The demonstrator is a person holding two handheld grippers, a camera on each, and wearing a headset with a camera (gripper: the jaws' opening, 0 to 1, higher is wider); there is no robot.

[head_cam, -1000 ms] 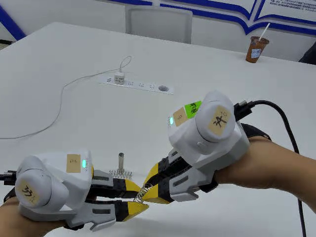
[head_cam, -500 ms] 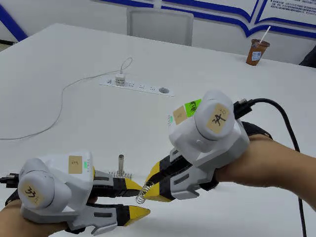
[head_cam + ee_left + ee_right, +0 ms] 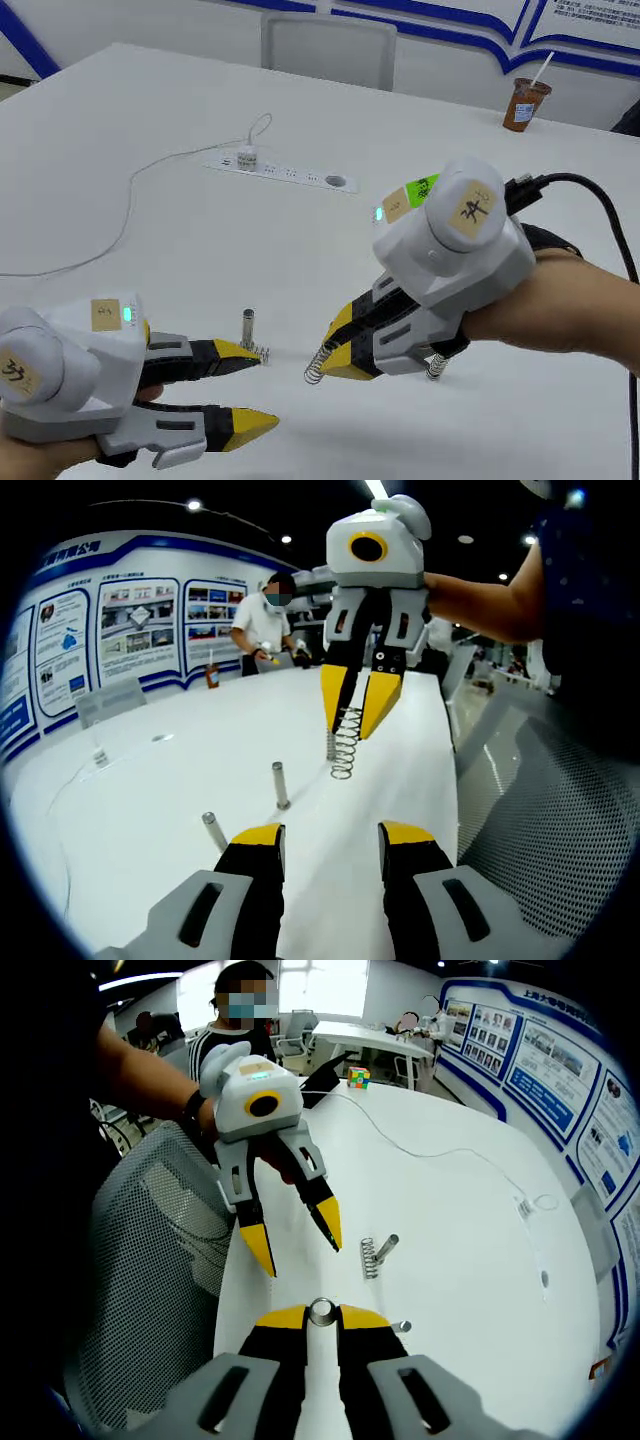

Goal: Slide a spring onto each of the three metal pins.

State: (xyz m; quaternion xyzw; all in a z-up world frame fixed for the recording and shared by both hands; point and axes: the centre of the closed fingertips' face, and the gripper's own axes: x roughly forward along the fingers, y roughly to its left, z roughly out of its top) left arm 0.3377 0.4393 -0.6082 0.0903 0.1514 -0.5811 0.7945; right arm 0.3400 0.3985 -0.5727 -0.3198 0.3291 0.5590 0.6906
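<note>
Nearest us, our left tongs [image 3: 262,388] have drawn back from the spring [image 3: 315,368] and now gape wide. Our right tongs [image 3: 335,362] still pinch that spring by one end, just right of the upright pin [image 3: 247,326] on the table [image 3: 200,230].

Bright, even overhead light, soft shadows on the white table [image 3: 200,250]; gripper views bend at edges.

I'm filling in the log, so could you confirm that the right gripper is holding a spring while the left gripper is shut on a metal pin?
Not quite: the left gripper is open and empty, its jaws apart short of the metal pins, as the left gripper view shows. The right gripper is indeed holding a spring.
</note>
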